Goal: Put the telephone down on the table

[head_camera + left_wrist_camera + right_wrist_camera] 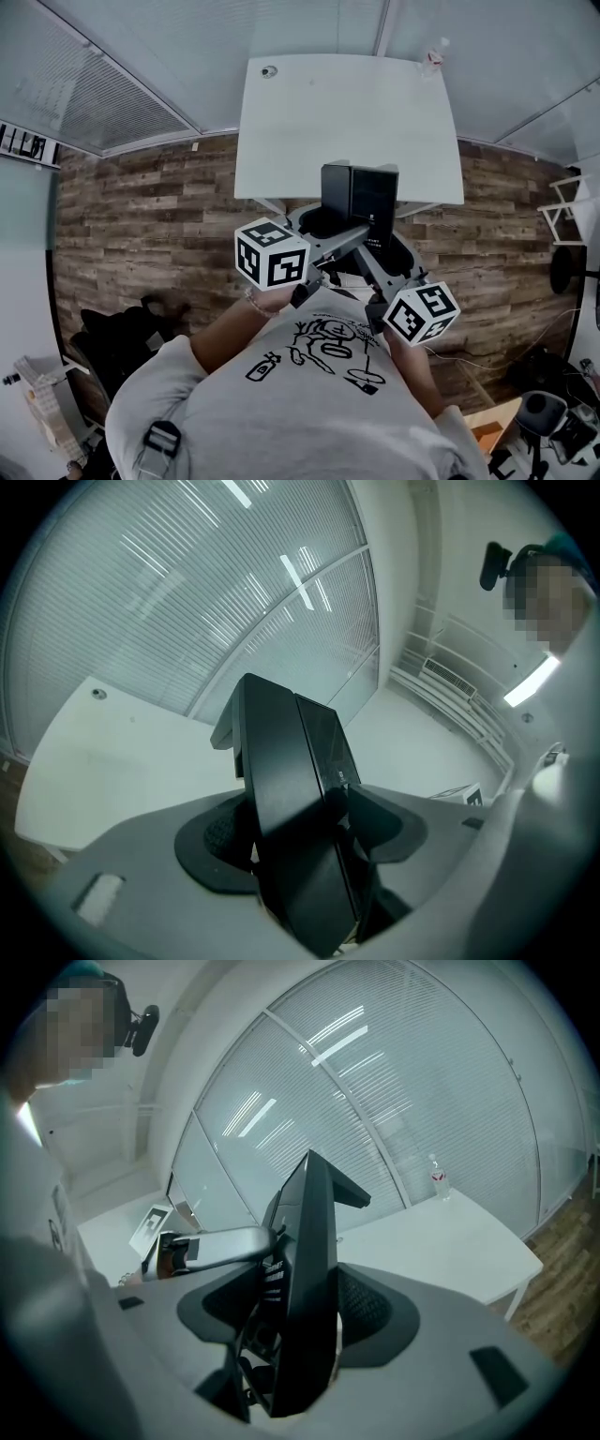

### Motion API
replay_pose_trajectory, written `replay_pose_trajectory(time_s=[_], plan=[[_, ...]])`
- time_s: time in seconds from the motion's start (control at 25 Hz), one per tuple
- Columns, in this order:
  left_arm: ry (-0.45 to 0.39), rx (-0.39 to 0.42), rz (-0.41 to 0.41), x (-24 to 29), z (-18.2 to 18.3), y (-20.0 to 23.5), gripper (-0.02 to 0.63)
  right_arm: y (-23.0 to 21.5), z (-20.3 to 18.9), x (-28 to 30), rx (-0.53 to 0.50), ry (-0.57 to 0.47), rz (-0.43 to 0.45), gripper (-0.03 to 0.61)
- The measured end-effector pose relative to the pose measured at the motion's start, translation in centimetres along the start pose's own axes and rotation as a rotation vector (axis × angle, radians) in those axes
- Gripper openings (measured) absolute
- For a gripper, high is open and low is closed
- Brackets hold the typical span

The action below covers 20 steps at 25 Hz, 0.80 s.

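A black telephone (361, 192) stands on edge in the air just before the near edge of the white table (347, 122). Both grippers hold it from below. My left gripper (339, 234) is shut on the telephone (291, 789), with its dark pads (217, 838) pressed against both flat sides. My right gripper (302, 1312) is also shut on the telephone (309, 1260), seen edge-on between the pads (370, 1309). The right gripper (373, 255) reaches in from the lower right of the head view. A grey finger of the left gripper (220, 1241) shows beside the phone in the right gripper view.
A clear bottle (433, 56) stands at the table's far right corner, and a small round object (270, 71) lies at its far left. Blind-covered glass walls lie behind the table. Wood floor surrounds it, with a dark bag (127, 337) at the left and equipment (553, 422) at the lower right.
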<state>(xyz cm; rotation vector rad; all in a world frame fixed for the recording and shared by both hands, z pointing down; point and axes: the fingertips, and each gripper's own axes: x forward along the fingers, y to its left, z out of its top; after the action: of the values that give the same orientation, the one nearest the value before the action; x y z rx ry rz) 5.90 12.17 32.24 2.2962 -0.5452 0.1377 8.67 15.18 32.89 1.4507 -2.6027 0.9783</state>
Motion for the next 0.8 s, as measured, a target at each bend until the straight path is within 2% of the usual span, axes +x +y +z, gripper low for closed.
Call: replay_pose_trajectory(time_s=[0.48,0.8], plan=[[0.002,-0.011,0.004,2.9,7.3,6.6,0.29,-3.4,5.2,8.2,0.008,0.012,0.005,0.247],[0.003,-0.01,-0.006,3.1,12.8,11.2,0.29,-3.8,8.8,14.4,0.014,0.013,0.002,0.245]])
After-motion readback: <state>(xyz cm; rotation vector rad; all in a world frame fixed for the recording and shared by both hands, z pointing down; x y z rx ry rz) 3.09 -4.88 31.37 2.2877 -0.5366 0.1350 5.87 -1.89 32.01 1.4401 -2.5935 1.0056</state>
